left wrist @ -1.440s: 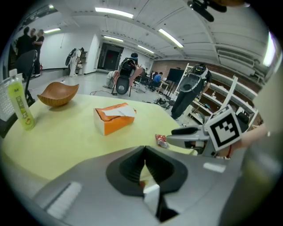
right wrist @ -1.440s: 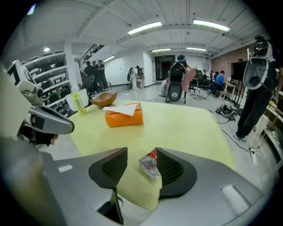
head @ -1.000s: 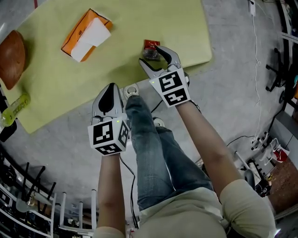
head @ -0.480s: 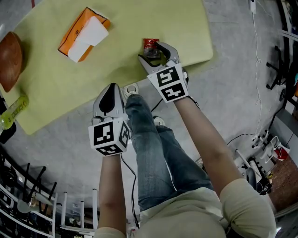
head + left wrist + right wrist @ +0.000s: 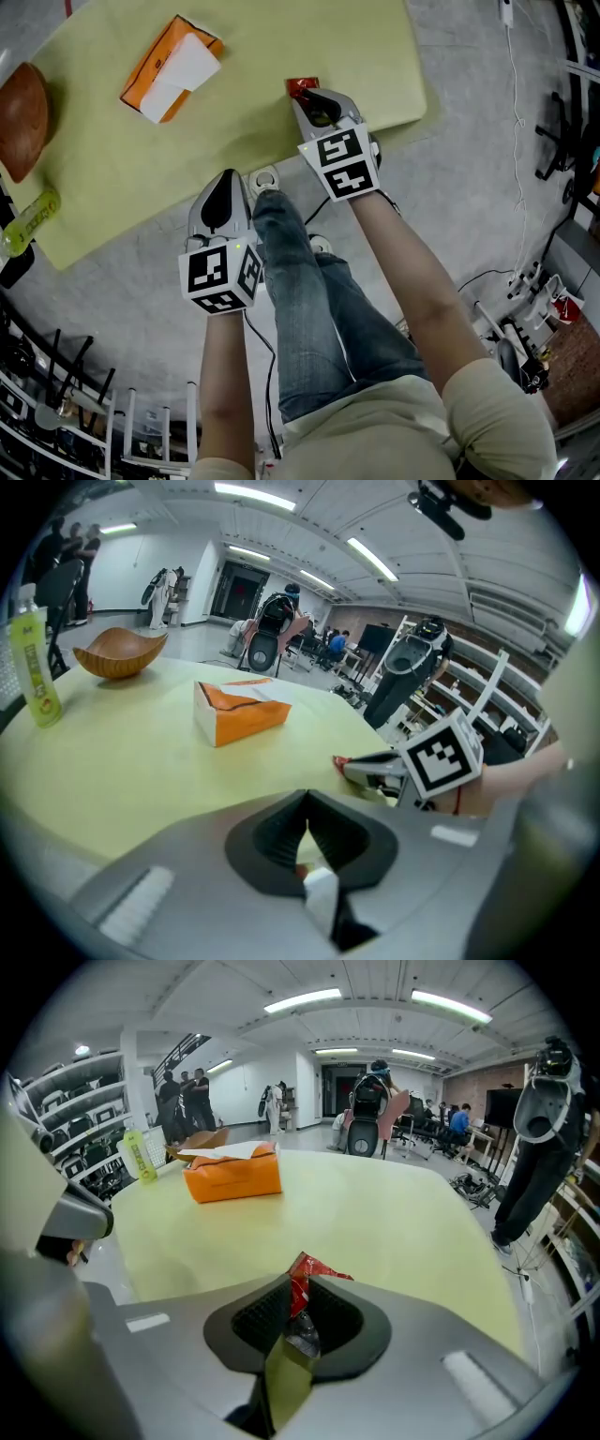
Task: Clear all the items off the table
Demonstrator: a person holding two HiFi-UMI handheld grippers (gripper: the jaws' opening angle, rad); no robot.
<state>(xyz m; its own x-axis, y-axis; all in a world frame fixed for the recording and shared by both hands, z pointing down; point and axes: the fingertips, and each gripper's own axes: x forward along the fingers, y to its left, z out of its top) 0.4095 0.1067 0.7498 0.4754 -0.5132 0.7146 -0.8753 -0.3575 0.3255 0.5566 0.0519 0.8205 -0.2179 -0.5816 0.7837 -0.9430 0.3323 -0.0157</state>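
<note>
Table [image 5: 272,42] is mostly bare: the whole middle and the right end are open from the near edge to the far edge.

Obstacles all sit toward the left:
- tissue box [image 5: 172,68], left of centre, well back from the near edge
- wooden bowl [image 5: 22,120] at the left end
- green bottle [image 5: 31,221] lying by the near left corner, just below the bowl

The gap between box and bowl is passable.

The near edge by the right corner is taken: right gripper [image 5: 309,97], jaws just closing, is clamped on the red wrapper [image 5: 300,86].

Off the near edge, the person's legs [image 5: 300,281] fill the space between the two arms.
</note>
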